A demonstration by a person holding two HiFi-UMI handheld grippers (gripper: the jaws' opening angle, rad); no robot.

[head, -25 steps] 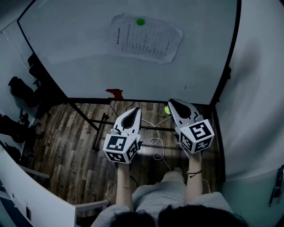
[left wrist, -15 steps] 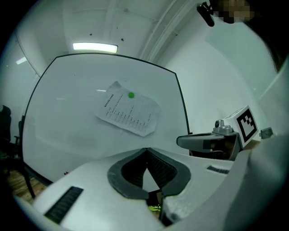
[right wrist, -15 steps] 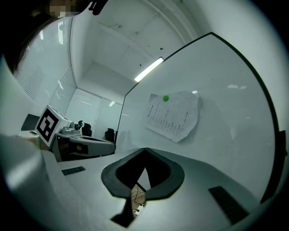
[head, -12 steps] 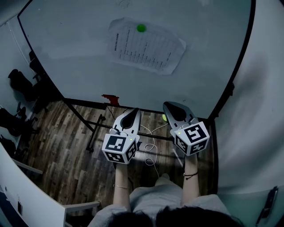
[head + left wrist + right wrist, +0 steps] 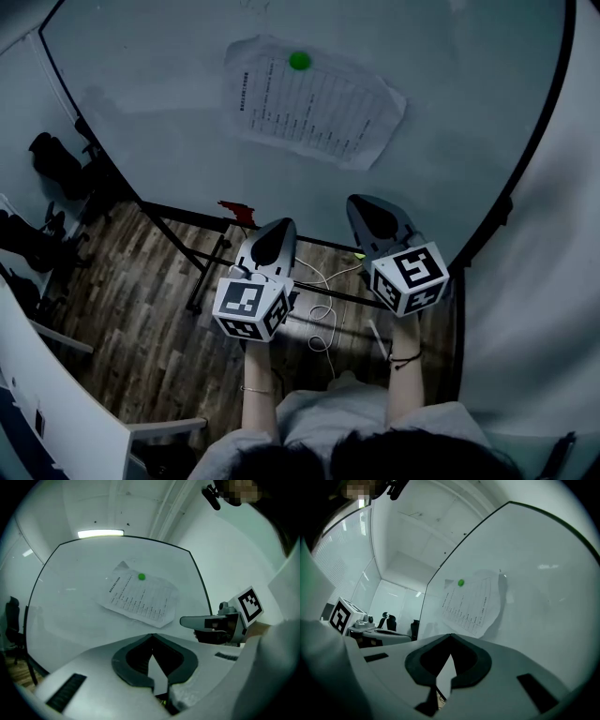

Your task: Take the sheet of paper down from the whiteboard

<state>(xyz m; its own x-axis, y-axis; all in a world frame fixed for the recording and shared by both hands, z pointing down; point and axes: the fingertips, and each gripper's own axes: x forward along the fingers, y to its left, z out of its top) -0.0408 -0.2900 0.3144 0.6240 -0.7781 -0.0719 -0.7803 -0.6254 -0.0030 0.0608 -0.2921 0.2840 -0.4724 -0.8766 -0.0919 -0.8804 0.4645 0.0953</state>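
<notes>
Left claw [image 5: 278, 228] and right claw [image 5: 362, 206], both pressed together and empty, below the sheet of paper [image 5: 314, 105] on the whiteboard [image 5: 459, 103].

The sheet of paper hangs tilted high on the whiteboard, pinned by a green magnet [image 5: 299, 61] near its top edge. Its lower right corner seems to lift off the board, though the dim view leaves that unsure. The two claws sit side by side, well apart from the sheet, pointing toward the board.
</notes>
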